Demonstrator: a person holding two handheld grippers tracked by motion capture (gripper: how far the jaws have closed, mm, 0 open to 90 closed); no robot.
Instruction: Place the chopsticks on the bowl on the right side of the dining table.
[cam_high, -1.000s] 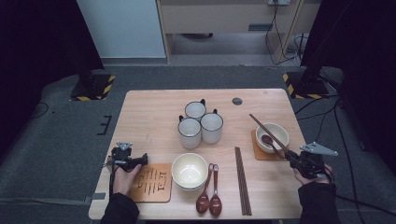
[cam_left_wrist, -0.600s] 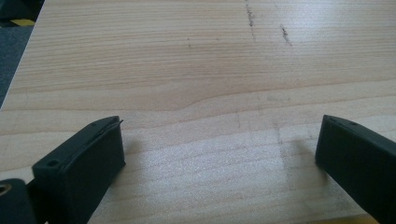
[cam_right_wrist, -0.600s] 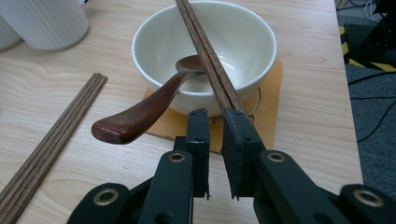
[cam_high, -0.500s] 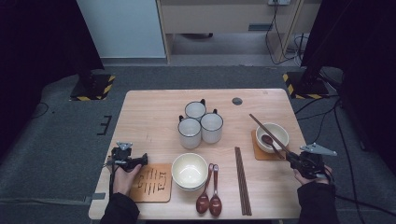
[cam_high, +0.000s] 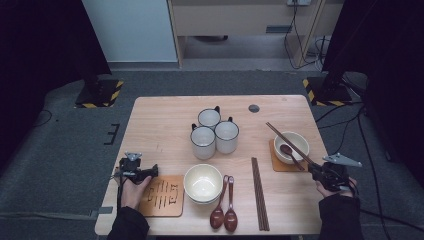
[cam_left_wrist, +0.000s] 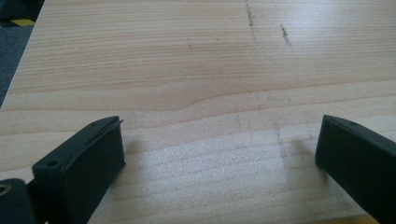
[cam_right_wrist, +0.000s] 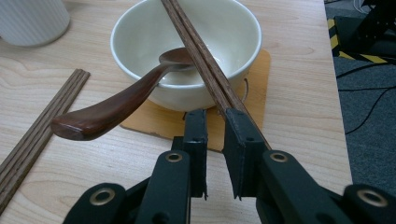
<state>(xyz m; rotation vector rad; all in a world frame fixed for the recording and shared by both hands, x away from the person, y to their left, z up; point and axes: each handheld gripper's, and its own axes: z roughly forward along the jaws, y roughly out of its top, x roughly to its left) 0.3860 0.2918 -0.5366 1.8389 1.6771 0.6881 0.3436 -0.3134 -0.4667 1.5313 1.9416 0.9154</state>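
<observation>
At the right of the high view the right gripper (cam_high: 314, 171) sits by the near right edge of the table (cam_high: 165, 120), its jaws narrow with a slim gap between them; in the right gripper view the pair of chopsticks (cam_right_wrist: 205, 65) runs from the top centre of the frame down into that gap, and the near end passes beside the right-hand jaw, though whether the pads press on the wood I cannot tell; the chopsticks lie tilted across the rim of the small cream bowl (cam_right_wrist: 140, 32), which stands on an orange coaster (cam_right_wrist: 254, 88) in the upper middle of that frame; a dark wooden spoon (cam_right_wrist: 112, 105) rests with one end inside the bowl and its other, broader end jutting over the rim toward the lower left; a second pair of chopsticks (cam_right_wrist: 39, 130) lies flat on the wood at the left edge, well apart from the gripper; at the lower left of the high view the left gripper (cam_high: 145, 172) rests at the table's near left side, just beside a patterned coaster (cam_high: 162, 196); in the left gripper view its jaws stand wide with only bare table between them; in the lower middle of the high view a larger bowl (cam_high: 203, 182) sits beside two spoons (cam_high: 224, 210); three mugs (cam_high: 215, 134) cluster at the centre.
</observation>
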